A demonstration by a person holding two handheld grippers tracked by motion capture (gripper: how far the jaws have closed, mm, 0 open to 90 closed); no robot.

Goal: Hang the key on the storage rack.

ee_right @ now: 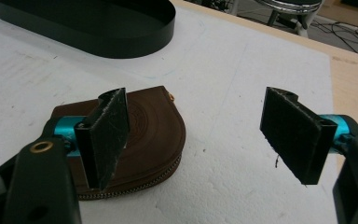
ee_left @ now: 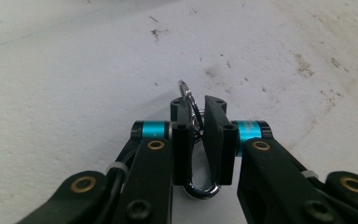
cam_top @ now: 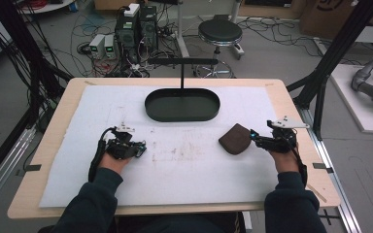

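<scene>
A brown, half-round zip pouch (cam_top: pixel 234 139) lies flat on the white foam mat (cam_top: pixel 184 165), right of centre. My right gripper (cam_top: pixel 254 136) stands open just to the right of it. In the right gripper view, the pouch (ee_right: pixel 154 130) lies partly behind one finger of the right gripper (ee_right: pixel 196 107), and nothing is between the jaws. My left gripper (cam_top: pixel 142 147) hovers low over the mat at the left. The left gripper (ee_left: pixel 199 112) is shut on a silver metal clip (ee_left: pixel 200 189) that carries a thin ring (ee_left: pixel 185 90) sticking out past the fingertips.
A black oval tray (cam_top: pixel 148 104) with an upright post and crossbar (cam_top: pixel 182 62) sits at the back middle of the mat; its wall (ee_right: pixel 121 44) shows beyond the pouch. The mat is stained near its centre. Wooden table edges (cam_top: pixel 296 111) frame the mat.
</scene>
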